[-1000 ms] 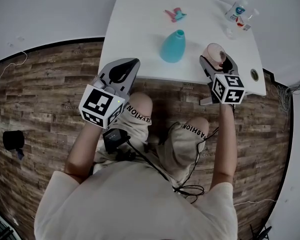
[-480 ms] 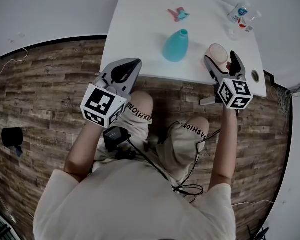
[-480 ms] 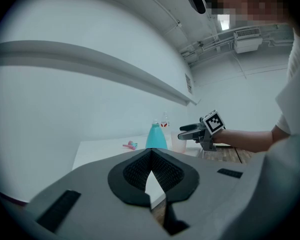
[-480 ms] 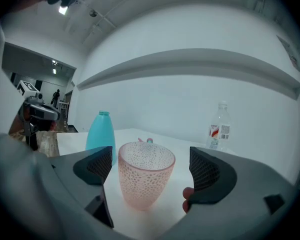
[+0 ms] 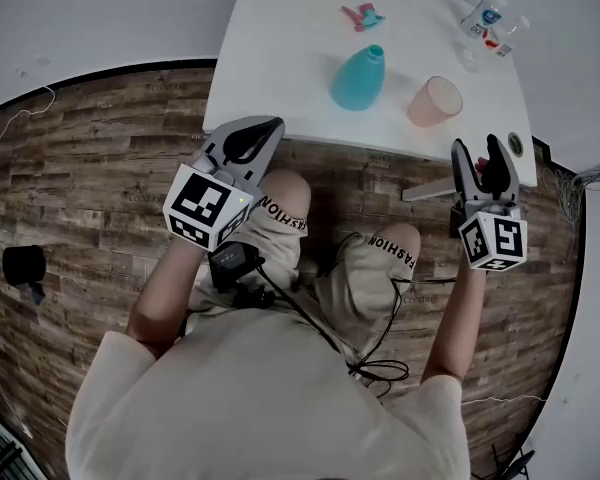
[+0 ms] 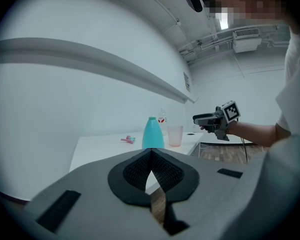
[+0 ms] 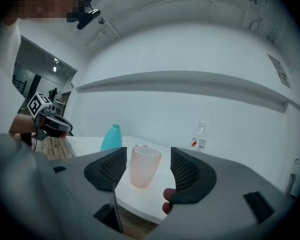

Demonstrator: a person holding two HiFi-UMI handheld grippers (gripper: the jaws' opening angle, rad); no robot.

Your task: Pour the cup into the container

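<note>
Cup (image 5: 435,101): stands upright on table (image 5: 280,38), just beside teal container (image 5: 359,78), ungripped; contents of both indiscernible. Right gripper (image 5: 478,156): held short of table edge, spread, just been closing, with nothing between. Left gripper (image 5: 248,133): pressed together, empty. Recommended: centre pads at mid-height, carry level, tip slowly over narrow neck.

Upright pink cup (image 5: 435,101), near upright teal container (image 5: 359,79)
</note>
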